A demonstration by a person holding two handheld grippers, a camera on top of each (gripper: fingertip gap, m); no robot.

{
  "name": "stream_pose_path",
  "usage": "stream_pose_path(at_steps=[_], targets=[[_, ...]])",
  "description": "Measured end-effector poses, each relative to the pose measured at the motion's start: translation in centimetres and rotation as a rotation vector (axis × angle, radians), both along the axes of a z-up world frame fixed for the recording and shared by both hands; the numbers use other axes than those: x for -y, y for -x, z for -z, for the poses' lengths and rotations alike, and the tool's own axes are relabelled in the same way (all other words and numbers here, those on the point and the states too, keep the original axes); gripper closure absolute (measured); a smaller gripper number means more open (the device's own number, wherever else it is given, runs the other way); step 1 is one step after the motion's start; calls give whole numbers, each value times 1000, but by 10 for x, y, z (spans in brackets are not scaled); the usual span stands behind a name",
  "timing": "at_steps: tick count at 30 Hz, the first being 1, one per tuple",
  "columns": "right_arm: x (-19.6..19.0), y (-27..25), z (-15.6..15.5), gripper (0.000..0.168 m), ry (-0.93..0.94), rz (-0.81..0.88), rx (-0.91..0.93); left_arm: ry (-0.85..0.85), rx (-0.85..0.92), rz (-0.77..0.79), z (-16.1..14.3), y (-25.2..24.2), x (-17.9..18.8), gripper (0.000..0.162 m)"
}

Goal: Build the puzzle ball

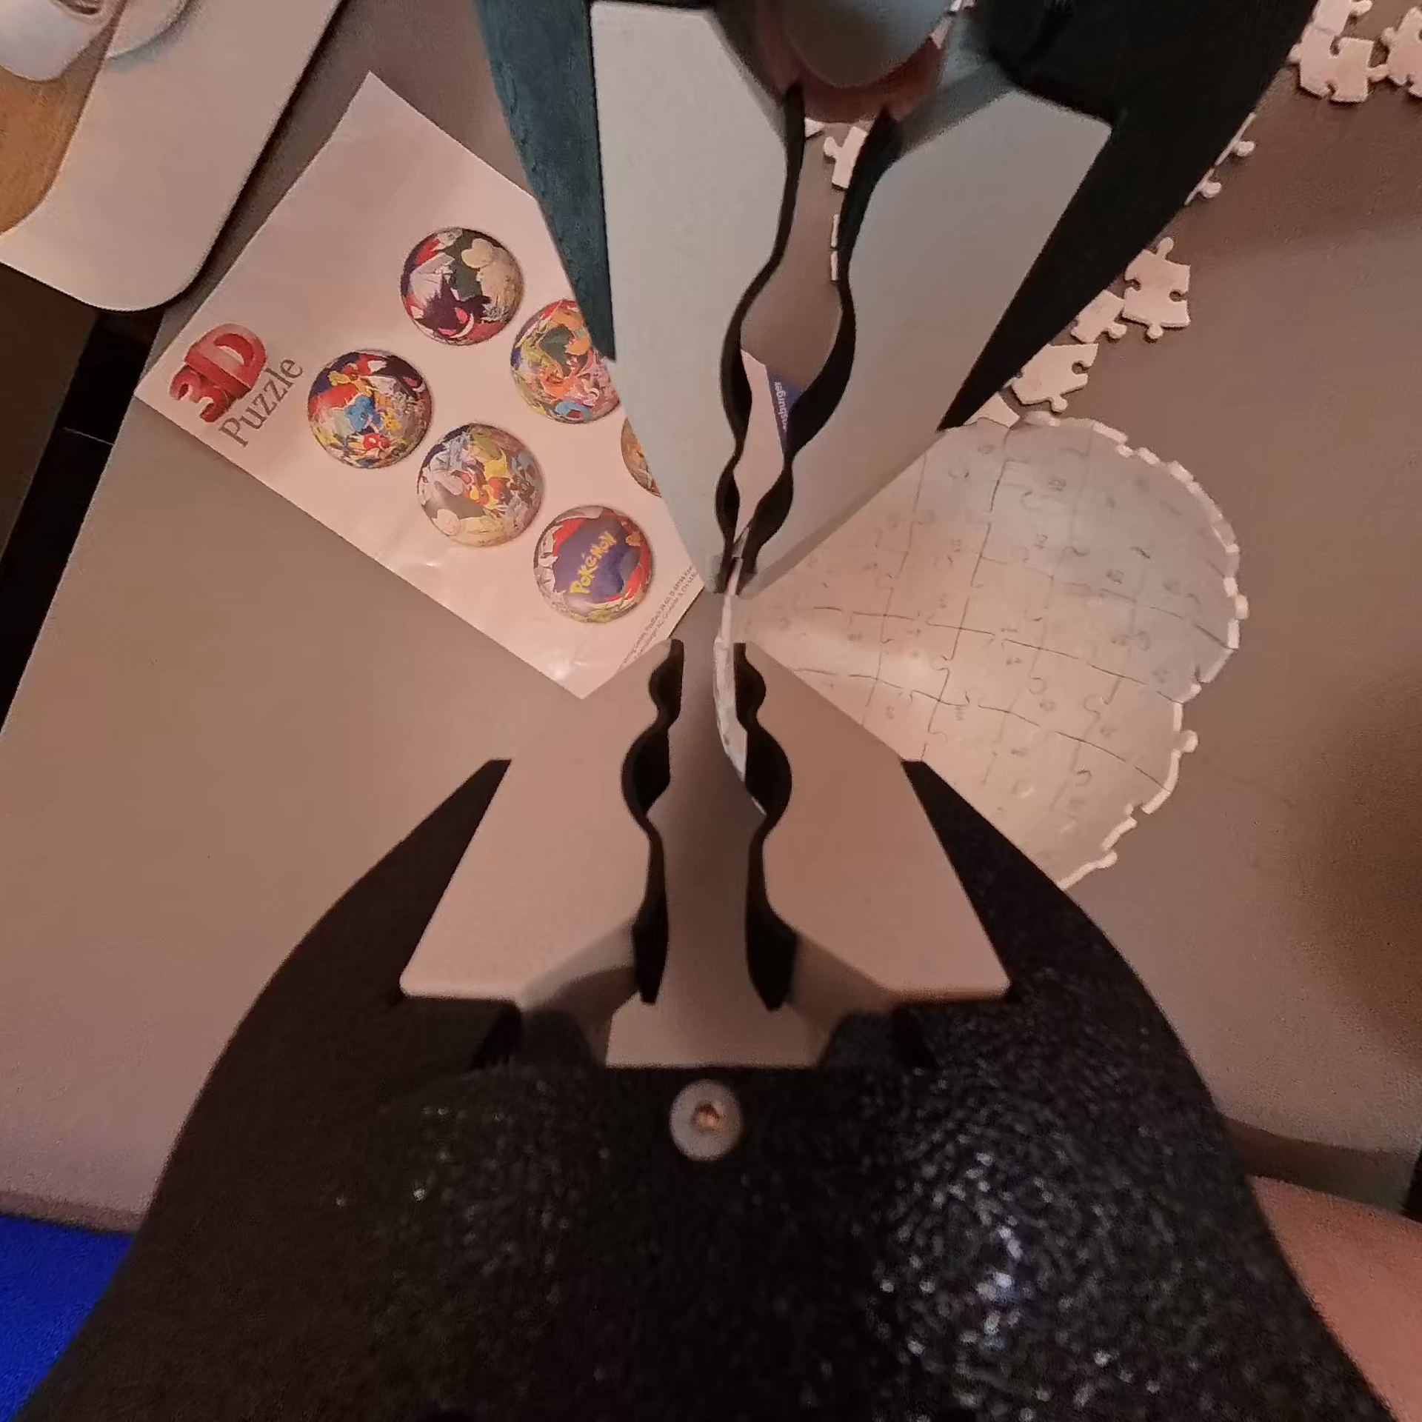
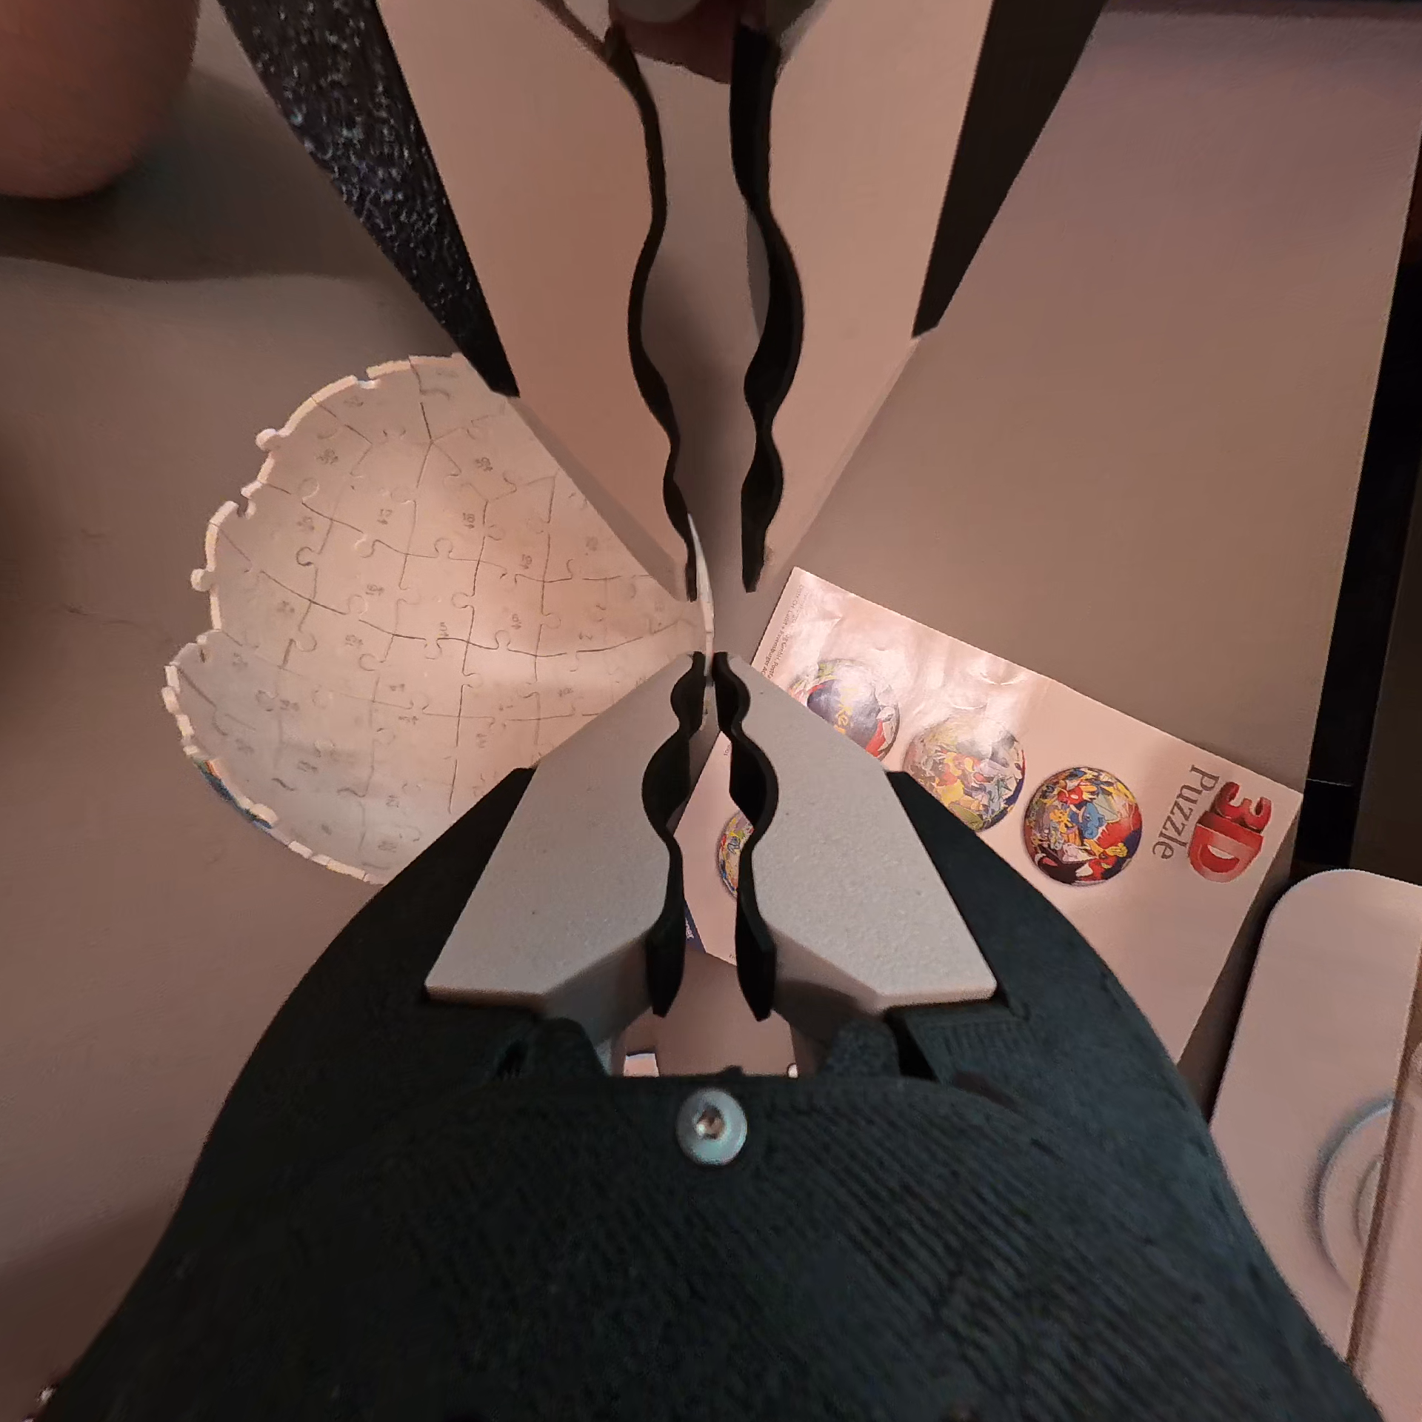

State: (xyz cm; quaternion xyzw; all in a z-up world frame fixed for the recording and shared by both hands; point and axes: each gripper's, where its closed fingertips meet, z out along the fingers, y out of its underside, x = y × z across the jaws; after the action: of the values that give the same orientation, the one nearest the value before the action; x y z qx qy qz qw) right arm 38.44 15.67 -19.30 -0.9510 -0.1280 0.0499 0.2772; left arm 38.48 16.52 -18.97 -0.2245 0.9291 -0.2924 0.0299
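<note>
The half-built puzzle ball is a white bowl-shaped shell lying on the grey table, its inside facing me; it also shows in the right wrist view. My two grippers face each other at its rim. My right gripper is shut on the thin rim edge; I cannot tell if that is a loose piece. It shows from the left wrist view too. My left gripper is slightly open and straddles the rim, which lies against one finger. It appears at the top of the right wrist view.
A printed leaflet with pictures of coloured balls lies flat beside the shell, also in the right wrist view. Loose white puzzle pieces are scattered beyond the shell. A white rounded tray sits at the table's edge. The tips of both grippers are at nearly the same place.
</note>
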Motion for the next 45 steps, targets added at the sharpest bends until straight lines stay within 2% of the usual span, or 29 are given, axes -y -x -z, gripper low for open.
stream_pose_path(at_steps=[1,10,23,27,32,45], targets=[[0,0,0,168,-1,3,0,-2,3,5,0,0,1,152],[-1,-1,0,168,-20,18,-6,-35,-3,40,6,3,6,153],[2,-5,0,168,-39,26,14,-11,-29,-8,7,-1,10,156],[2,-6,0,168,-47,36,8,-38,-22,-11,10,-3,9,152],[3,-8,0,168,-62,44,7,-108,-12,14,17,-3,3,157],[4,-8,2,168,-82,49,-6,-131,0,45,20,-6,5,159]])
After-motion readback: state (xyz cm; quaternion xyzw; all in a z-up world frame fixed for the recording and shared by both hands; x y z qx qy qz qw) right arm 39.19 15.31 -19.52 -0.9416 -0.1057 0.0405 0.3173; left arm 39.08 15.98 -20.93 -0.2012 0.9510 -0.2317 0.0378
